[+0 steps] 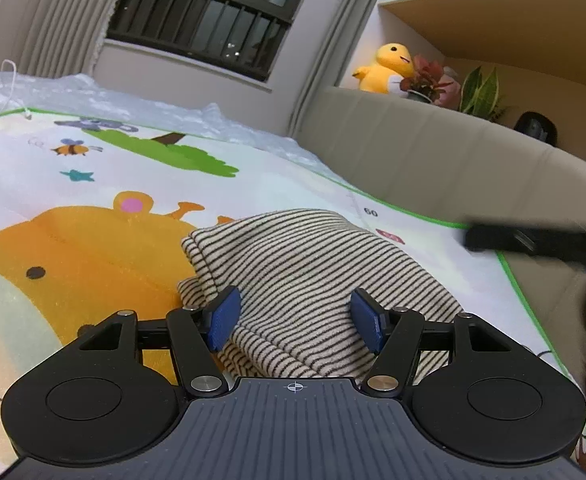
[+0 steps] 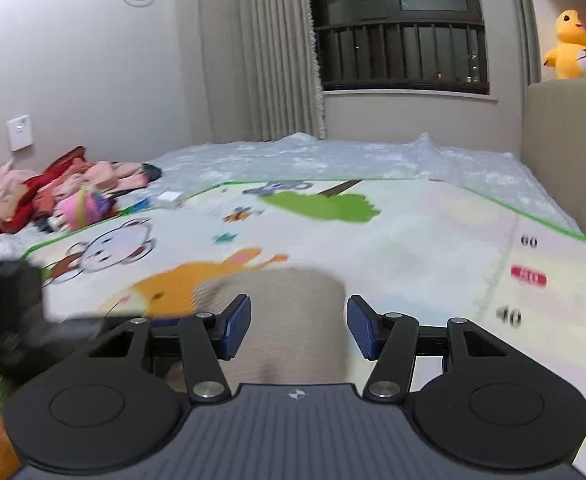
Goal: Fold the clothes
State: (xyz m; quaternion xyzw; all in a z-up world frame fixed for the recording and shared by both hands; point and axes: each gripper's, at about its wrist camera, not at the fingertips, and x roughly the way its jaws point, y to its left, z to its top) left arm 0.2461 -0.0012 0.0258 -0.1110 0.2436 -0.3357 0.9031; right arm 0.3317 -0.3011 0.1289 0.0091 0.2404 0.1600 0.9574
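Note:
A cream garment with thin dark stripes (image 1: 305,276) lies folded in layers on the cartoon play mat (image 1: 93,184). My left gripper (image 1: 295,320) is open, its blue pads (image 1: 225,316) apart over the garment's near part, holding nothing. In the right wrist view the same garment (image 2: 293,312) is blurred, just past my open right gripper (image 2: 299,328), which is empty. The right gripper also shows as a dark blurred shape at the right edge of the left wrist view (image 1: 533,240). The left gripper shows blurred at the left of the right wrist view (image 2: 25,320).
A pile of pink and red clothes (image 2: 61,196) lies at the mat's far left, with a small white box (image 2: 169,199) near it. A beige padded headboard (image 1: 433,148) runs along the right. A yellow plush duck (image 1: 385,68) and potted plants (image 1: 429,78) sit behind it.

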